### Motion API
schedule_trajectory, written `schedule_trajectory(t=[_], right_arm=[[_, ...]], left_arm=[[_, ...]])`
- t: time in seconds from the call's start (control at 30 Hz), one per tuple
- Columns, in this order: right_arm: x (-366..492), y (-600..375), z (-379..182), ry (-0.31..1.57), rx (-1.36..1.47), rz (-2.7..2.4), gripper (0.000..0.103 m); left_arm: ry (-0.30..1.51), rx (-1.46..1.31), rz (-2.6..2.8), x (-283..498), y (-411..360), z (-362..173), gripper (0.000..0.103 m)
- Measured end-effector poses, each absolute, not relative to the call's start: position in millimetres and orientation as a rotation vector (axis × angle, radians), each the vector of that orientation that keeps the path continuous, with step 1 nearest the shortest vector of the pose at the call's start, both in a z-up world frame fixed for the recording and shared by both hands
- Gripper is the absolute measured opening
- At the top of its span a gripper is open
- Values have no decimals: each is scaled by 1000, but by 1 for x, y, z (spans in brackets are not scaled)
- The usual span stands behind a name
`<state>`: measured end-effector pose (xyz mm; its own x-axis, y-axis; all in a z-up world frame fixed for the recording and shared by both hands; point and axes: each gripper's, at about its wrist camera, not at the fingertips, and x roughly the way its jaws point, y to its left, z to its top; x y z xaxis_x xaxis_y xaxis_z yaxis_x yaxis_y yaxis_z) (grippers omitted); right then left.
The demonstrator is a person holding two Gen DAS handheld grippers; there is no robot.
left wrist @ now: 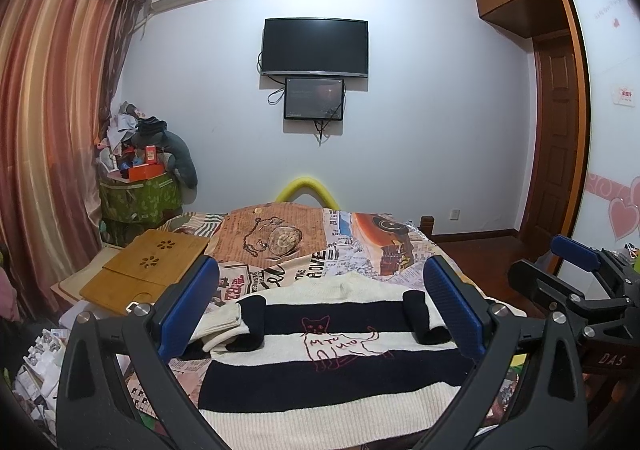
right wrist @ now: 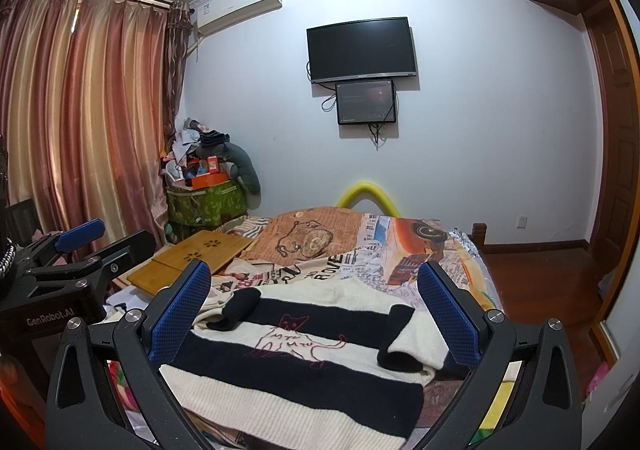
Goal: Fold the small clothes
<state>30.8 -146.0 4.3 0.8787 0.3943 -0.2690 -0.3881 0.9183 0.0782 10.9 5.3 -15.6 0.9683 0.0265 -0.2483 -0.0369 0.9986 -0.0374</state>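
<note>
A cream and black striped knit sweater (left wrist: 320,374) with a red cat outline lies flat on the bed, both sleeves folded inward over its chest. It also shows in the right wrist view (right wrist: 296,366). My left gripper (left wrist: 320,310) is open and empty, held above the sweater's near half. My right gripper (right wrist: 316,314) is open and empty too, above the same garment. The right gripper shows at the right edge of the left wrist view (left wrist: 576,282). The left gripper shows at the left edge of the right wrist view (right wrist: 76,250).
The bed has a newspaper-print cover (left wrist: 320,246). A bamboo lap tray (left wrist: 148,266) rests on its left side. A green bin piled with clutter (left wrist: 140,186) stands by the curtains. A wardrobe and a door (left wrist: 556,138) are at the right, with wood floor (right wrist: 540,282) beside the bed.
</note>
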Motion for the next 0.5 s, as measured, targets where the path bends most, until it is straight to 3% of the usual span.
schedule_trajectory(t=[0.5], right_arm=[[43, -142, 0, 315, 14, 409, 103]], left_arm=[[280, -70, 48, 23, 19, -20, 103]])
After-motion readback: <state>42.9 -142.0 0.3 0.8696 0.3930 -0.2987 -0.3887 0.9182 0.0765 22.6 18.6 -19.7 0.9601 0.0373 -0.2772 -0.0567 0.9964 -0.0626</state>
